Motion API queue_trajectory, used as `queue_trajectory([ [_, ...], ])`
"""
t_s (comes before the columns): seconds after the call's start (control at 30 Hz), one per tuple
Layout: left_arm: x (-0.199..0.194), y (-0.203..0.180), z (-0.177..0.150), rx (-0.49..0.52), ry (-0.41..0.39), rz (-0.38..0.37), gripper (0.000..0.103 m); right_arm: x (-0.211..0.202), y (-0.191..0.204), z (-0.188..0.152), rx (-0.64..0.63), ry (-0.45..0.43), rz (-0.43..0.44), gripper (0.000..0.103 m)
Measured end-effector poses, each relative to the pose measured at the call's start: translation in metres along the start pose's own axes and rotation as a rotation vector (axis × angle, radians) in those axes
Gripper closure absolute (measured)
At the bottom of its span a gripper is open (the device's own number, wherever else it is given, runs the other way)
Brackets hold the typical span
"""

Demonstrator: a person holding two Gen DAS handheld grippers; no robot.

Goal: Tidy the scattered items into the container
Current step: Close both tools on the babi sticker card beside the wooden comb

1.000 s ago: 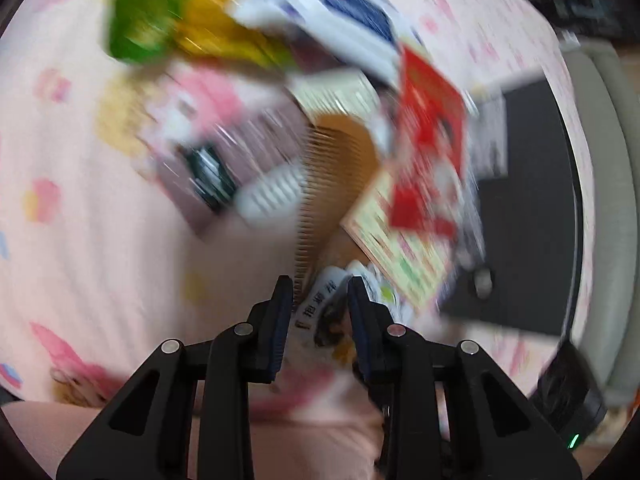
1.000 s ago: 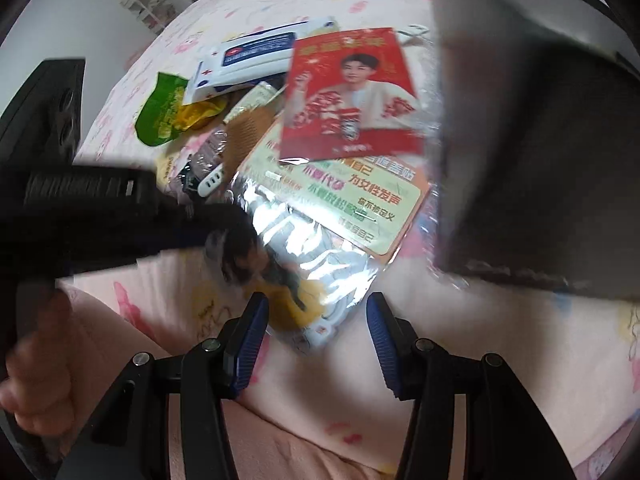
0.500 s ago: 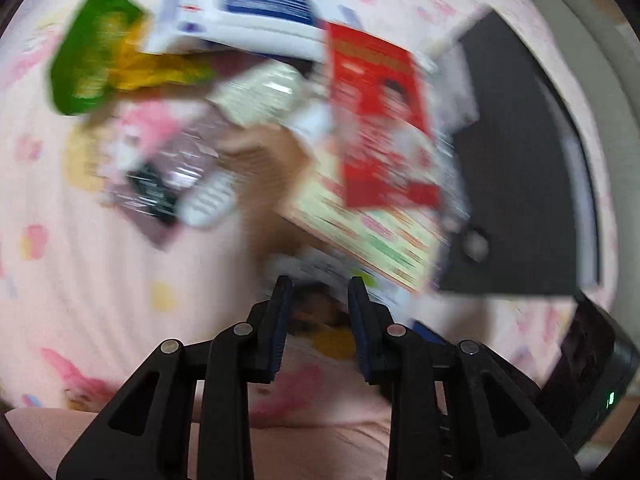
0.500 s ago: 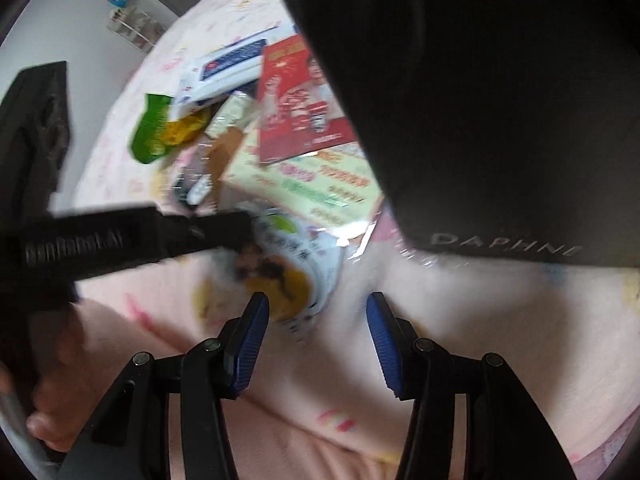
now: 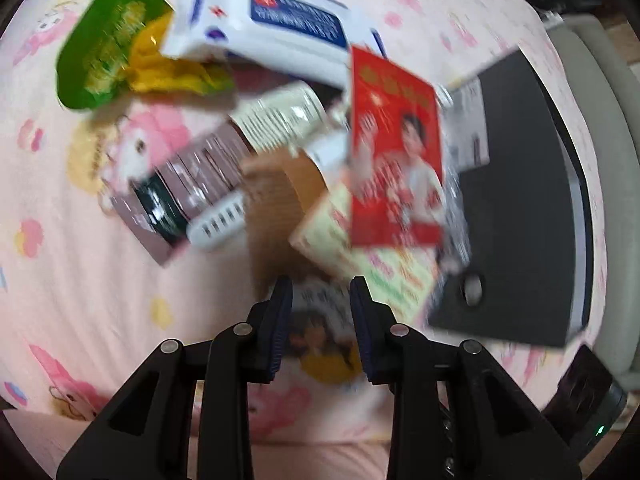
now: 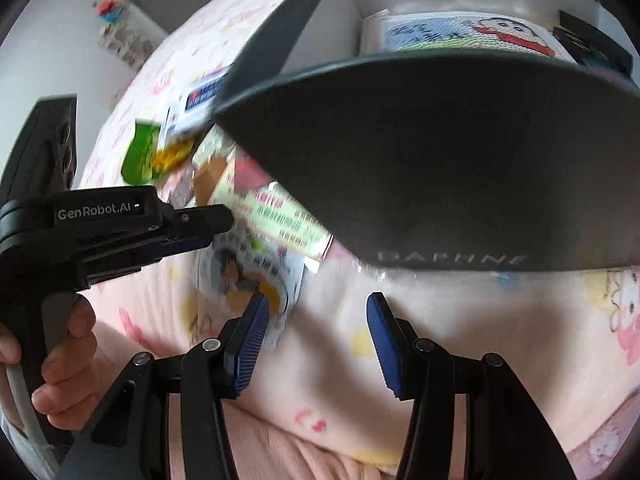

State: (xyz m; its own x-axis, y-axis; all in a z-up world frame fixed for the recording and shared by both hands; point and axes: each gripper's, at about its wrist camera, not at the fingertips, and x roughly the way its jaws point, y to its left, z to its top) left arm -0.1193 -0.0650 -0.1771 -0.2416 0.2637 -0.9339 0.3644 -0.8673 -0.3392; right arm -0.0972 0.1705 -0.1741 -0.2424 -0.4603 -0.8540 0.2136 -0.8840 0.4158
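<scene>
A heap of items lies on the pink cartoon bedsheet: a green snack bag (image 5: pixel 108 52), a white wipes pack (image 5: pixel 272 28), a red photo card (image 5: pixel 396 152), a brown comb (image 5: pixel 276 208) and a pale leaflet (image 5: pixel 372 264). The black box (image 5: pixel 520 200) sits right of the heap. My left gripper (image 5: pixel 321 292) points down over a clear cartoon packet (image 5: pixel 320 336). Its jaws are opening, and the packet lies on the sheet below the narrow gap. My right gripper (image 6: pixel 316 308) is open and holds nothing. It hovers over bare sheet beside the cartoon packet (image 6: pixel 248 276), in front of the black box (image 6: pixel 440 160).
A mauve sachet strip (image 5: pixel 192 176) and a white bottle (image 5: pixel 280 116) lie in the heap. Inside the box a cartoon-printed item (image 6: pixel 460 32) shows. A hand (image 6: pixel 60 364) holds the left gripper's handle. A grey bed edge (image 5: pixel 612 160) runs at the right.
The right gripper has moved toward the black box, which now fills the upper part of its view. The left gripper's jaws stand slightly wider over the cartoon packet.
</scene>
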Motion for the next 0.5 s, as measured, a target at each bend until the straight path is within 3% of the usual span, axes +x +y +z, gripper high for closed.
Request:
queue_trajectory([
  [0.17, -0.007, -0.007, -0.01, 0.05, -0.028, 0.067, 0.072, -0.009, -0.01, 0.0, 0.02, -0.041, 0.006, 0.056],
  [0.3, -0.025, -0.004, -0.013, 0.037, -0.1, 0.024, 0.073, -0.003, -0.018, -0.002, 0.039, -0.008, 0.031, 0.056],
  [0.5, -0.009, 0.007, -0.018, 0.03, 0.016, 0.048, 0.073, -0.005, -0.022, -0.007, 0.018, 0.013, 0.034, 0.056],
])
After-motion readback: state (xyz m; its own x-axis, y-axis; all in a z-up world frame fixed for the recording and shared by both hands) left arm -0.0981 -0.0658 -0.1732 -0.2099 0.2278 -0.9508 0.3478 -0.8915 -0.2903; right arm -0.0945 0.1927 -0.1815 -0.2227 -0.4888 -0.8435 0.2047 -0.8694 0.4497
